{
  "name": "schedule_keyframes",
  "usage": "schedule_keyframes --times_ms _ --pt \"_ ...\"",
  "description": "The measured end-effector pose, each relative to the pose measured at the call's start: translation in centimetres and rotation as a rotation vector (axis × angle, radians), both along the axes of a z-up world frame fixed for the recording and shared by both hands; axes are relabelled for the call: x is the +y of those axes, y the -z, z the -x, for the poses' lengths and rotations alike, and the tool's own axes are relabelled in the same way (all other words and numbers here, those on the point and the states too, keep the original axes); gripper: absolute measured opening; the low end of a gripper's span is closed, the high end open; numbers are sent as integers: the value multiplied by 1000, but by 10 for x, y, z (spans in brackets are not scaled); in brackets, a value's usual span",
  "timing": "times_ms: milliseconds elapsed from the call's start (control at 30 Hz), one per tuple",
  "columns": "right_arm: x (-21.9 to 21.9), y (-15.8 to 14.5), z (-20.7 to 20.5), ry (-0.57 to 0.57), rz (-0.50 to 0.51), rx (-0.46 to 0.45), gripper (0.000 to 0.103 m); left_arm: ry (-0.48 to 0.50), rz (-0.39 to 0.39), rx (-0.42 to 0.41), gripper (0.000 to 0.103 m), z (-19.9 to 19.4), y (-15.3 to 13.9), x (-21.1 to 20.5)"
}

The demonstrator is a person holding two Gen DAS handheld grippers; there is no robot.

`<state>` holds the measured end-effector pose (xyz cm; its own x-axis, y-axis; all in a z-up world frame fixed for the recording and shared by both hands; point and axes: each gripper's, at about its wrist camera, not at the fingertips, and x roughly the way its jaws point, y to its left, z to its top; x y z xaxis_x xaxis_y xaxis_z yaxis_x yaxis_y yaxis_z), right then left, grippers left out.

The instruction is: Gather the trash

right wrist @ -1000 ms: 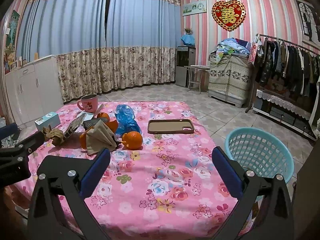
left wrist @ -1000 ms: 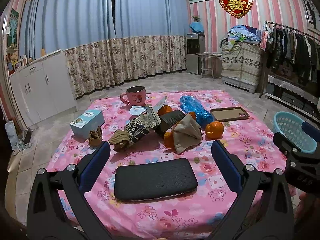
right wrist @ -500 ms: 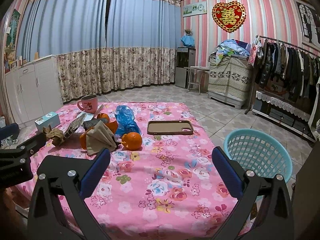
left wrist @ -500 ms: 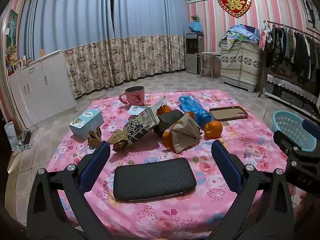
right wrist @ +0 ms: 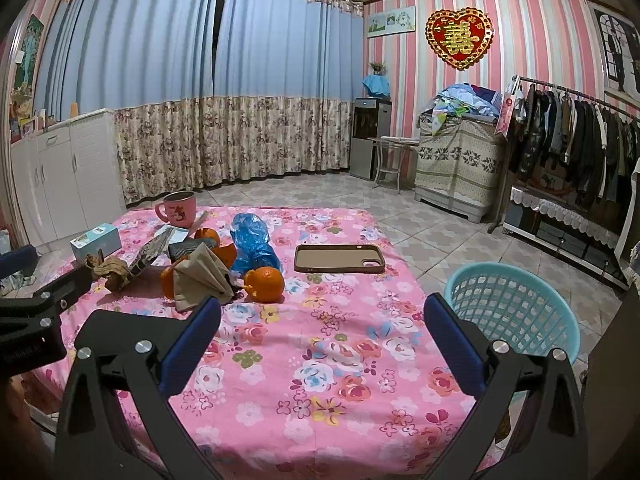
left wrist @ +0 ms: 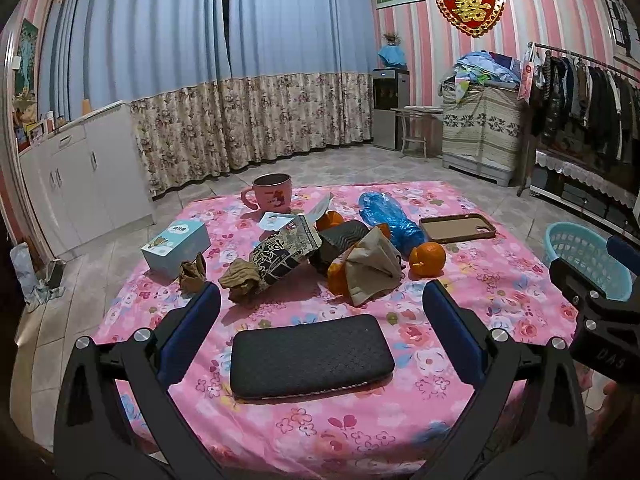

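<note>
Trash lies mid-table on the pink floral cloth: crumpled brown paper, a smaller brown scrap, a patterned wrapper, a tan paper bag and a blue plastic bag. The tan bag and blue bag also show in the right wrist view. A light blue basket stands off the table's right side. My left gripper is open and empty over the near edge. My right gripper is open and empty to its right.
A black case lies just ahead of the left gripper. Oranges, a pink mug, a teal box, a phone case and paper cards share the table. A clothes rack stands right.
Both views have shifted very slightly; the table objects sit where they were. Both grippers stay open and empty.
</note>
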<state>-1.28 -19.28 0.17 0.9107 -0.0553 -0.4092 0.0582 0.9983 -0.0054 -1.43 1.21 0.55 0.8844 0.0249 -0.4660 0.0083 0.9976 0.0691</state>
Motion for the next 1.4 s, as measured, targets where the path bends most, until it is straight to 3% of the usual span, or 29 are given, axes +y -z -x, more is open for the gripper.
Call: schedule_keyframes --times_ms 1000,1400 --pt "-4 -9 5 4 19 -16 99 -9 9 -3 98 -1 -2 9" --pt "-6 8 -6 11 19 16 99 -7 -12 32 98 -16 12 10"
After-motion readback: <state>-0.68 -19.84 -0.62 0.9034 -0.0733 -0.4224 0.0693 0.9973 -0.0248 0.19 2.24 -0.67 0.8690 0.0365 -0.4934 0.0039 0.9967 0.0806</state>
